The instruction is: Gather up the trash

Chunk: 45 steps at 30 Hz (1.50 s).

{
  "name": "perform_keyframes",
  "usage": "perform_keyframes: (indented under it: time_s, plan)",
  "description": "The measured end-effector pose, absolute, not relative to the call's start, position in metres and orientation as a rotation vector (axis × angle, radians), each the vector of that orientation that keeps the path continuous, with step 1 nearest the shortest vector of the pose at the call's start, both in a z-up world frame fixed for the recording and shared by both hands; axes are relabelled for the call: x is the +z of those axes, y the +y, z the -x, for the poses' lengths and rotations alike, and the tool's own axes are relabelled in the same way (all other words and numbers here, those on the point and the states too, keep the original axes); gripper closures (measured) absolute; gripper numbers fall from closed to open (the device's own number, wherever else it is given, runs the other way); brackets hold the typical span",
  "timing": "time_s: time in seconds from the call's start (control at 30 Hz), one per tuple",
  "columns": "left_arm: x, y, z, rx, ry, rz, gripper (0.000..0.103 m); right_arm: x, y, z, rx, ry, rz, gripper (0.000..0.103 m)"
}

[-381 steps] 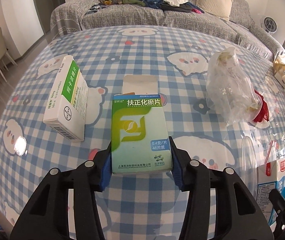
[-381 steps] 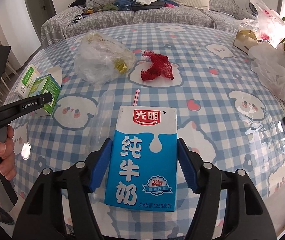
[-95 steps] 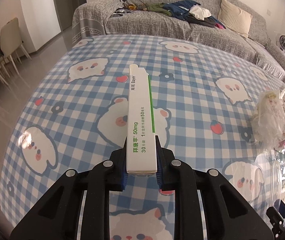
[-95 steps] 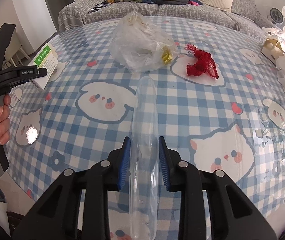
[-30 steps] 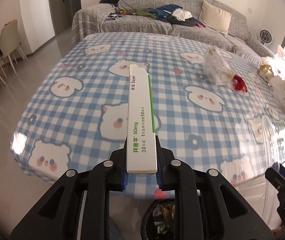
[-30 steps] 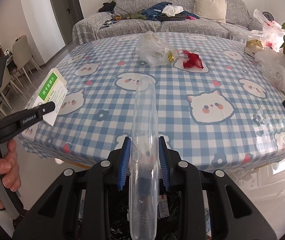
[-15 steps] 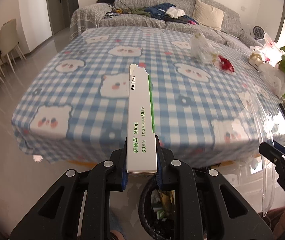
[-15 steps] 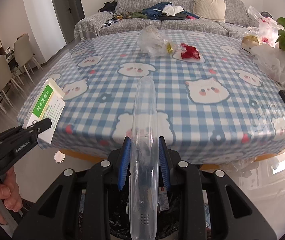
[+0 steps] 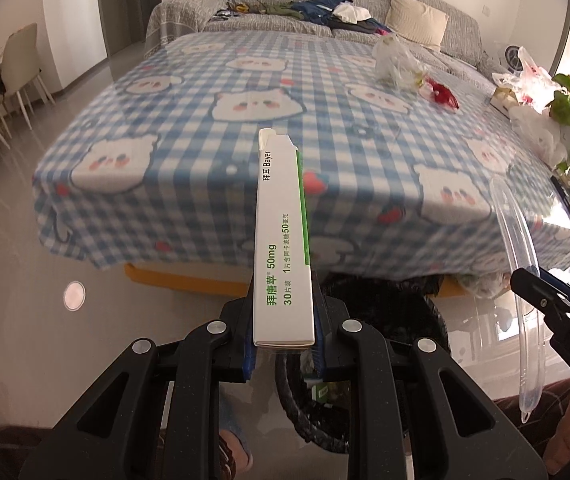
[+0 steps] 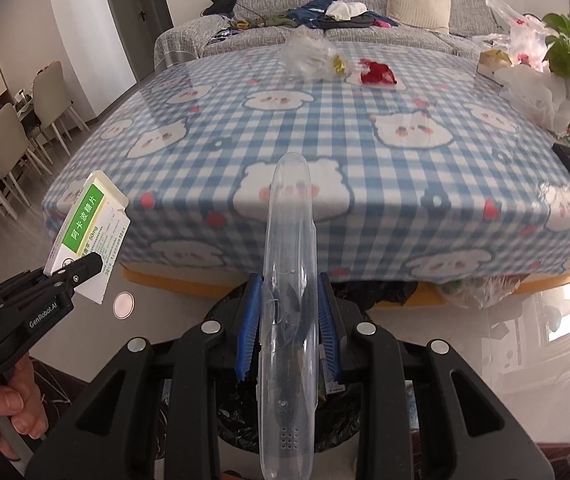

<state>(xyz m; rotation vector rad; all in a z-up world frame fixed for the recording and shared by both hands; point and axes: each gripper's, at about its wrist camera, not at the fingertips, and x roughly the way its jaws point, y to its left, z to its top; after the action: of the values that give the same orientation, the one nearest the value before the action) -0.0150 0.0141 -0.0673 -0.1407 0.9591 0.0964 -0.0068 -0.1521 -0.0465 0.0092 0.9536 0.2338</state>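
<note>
The trash I carry now is two pieces: a white and green medicine box (image 9: 283, 248) clamped on its narrow sides in my left gripper (image 9: 283, 344), and a long clear plastic case (image 10: 289, 292) pinched between the blue pads of my right gripper (image 10: 289, 320). Both grippers are closed on their pieces. Compared with one second ago, the tabletop (image 9: 245, 120) is farther from both cameras and its near edge sits higher in the views, so I have drawn both pieces back off the tabletop and a little down. The bin with the black liner (image 10: 229, 412) is now directly below the right gripper, on the floor at the near edge. In the left view the bin (image 9: 297, 408) lies just below and slightly right of the box. I judge that the carrying step is almost finished and the release comes next. The box may need a small shift to the right first. A crumpled clear bag (image 10: 309, 56) and a red net (image 10: 379, 70) remain on the far side of the tabletop, so the collecting is not complete.
</note>
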Motion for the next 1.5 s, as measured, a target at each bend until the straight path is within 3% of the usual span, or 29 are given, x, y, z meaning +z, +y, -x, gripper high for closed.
perform_keyframes:
  time_s: [0.93, 1.0, 1.07, 1.33, 1.5]
  plan:
    - [-0.144, 0.003, 0.040, 0.119, 1.043, 0.148, 0.083, -0.141, -0.127, 0.005, 0.197, 1.082, 0.028, 0.075]
    - [-0.145, 0.001, 0.040, 0.117, 1.043, 0.144, 0.083, -0.141, -0.126, 0.005, 0.198, 1.073, 0.040, 0.070]
    - [-0.146, -0.002, 0.040, 0.113, 1.044, 0.142, 0.083, -0.140, -0.126, 0.007, 0.192, 1.053, 0.041, 0.055]
    - [-0.153, -0.019, 0.033, 0.090, 1.048, 0.130, 0.083, -0.147, -0.144, 0.001, 0.149, 1.066, 0.044, 0.027]
    - [-0.162, -0.040, 0.026, 0.063, 1.060, 0.104, 0.083, -0.157, -0.172, 0.000, 0.090, 1.073, 0.038, 0.019]
